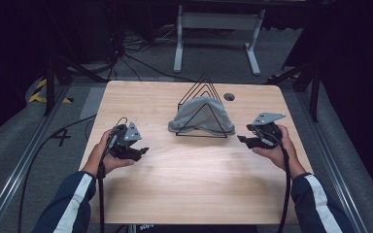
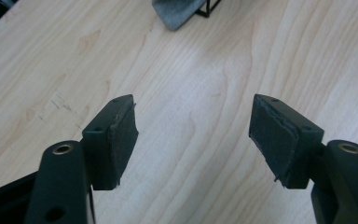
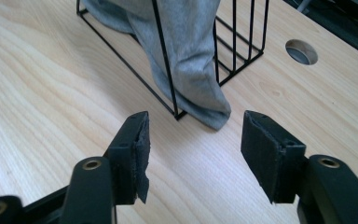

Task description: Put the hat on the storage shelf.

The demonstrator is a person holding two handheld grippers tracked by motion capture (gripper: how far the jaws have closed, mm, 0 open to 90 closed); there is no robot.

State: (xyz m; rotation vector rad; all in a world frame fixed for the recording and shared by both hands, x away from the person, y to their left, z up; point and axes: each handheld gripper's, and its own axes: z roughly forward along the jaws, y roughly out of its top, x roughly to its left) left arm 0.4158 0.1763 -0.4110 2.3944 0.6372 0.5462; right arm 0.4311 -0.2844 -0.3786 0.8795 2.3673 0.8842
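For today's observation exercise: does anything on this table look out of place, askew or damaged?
The grey cloth looks odd: it is slumped in a heap over the black wire rack, with corners spilling onto the wooden table at both sides. Nothing looks damaged or spilled.

One grey cloth (image 1: 201, 115), draped over the rack, between the two grippers and beyond their tips. One black wire rack (image 1: 203, 86) of triangular frames, under the cloth. One round hole (image 1: 229, 96) in the tabletop, past the rack, nearer the right gripper's side. One wooden table (image 1: 189, 179). Two hand-held grippers: left gripper (image 1: 143, 151) and right gripper (image 1: 241, 139), one to each side of the cloth, each with two black jaws standing apart, nothing between.
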